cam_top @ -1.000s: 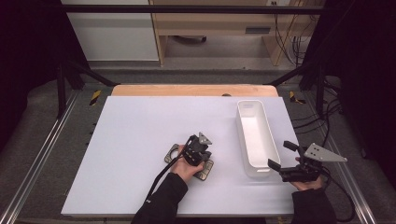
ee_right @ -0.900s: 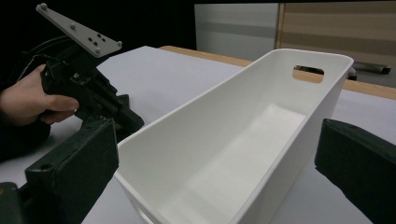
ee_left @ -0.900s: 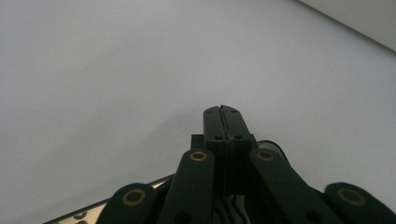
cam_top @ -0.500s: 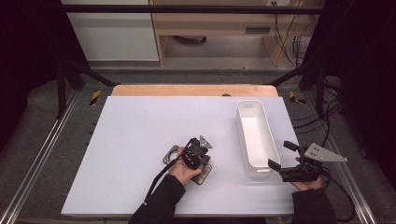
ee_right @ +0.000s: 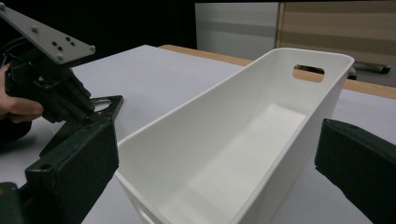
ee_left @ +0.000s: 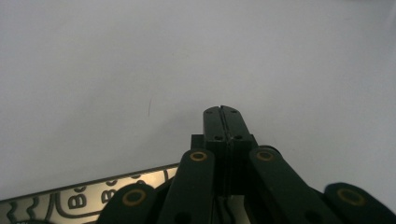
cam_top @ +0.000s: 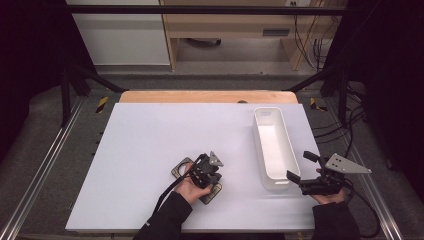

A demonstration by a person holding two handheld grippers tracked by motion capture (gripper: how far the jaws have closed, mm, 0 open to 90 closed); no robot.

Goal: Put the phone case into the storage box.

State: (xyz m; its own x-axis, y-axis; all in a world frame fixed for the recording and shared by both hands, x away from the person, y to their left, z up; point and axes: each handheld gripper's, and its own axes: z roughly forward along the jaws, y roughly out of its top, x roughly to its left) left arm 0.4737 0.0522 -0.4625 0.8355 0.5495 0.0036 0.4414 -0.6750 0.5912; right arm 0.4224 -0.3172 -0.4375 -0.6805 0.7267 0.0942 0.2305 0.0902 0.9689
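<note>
1. The left tool rested near the table's front edge, left of centre, its jaws pressed fully together with nothing between them. It lay on top of a flat dark plate with rounded corners. In the left gripper view this plate showed a glossy face with raised outline markings.
2. Risk: jaws this tightly closed could only push the thin plate, not lift it. On the smooth table it would probably slide toward the front edge, or tip if pressed on one corner.
3. The right tool was held at the front right corner, jaws spread wide and empty, straddling the near end of the white bin.
4. Risk: closing there would likely pinch the bin's thin wall and drag or tilt the light container. The trailing cable could also snag on its rim.
5. The bin was a long, narrow trough of smooth, slightly glossy plastic. It had rounded corners and a slot handle cut in the far end wall.
6. The table carried a matt white sheet, with a wooden strip along its far edge.
</note>
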